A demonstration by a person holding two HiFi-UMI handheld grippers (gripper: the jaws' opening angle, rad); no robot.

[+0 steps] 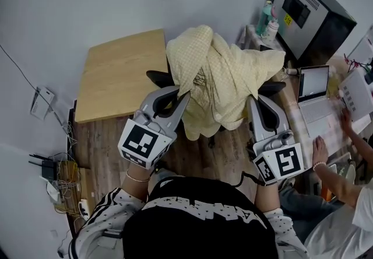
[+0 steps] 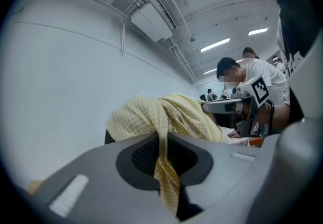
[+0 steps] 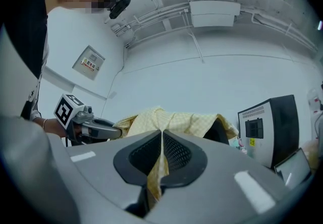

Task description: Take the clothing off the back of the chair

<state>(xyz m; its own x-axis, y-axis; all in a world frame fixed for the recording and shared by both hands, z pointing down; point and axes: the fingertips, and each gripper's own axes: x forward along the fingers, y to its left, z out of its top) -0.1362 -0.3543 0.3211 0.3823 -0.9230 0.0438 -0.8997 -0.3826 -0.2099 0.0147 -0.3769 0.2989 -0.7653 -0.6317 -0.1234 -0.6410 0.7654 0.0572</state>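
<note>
Yellow garment [image 1: 224, 80] pinched in both claws

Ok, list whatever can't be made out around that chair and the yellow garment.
Chair back and seat: head view, covered by the yellow garment; only its dark arms show clearly.
The garment's type, sleeves, collar: bunched up in every view.
Laptop screen: head view, washed out.
Bottle labels: head view, too small.
</note>
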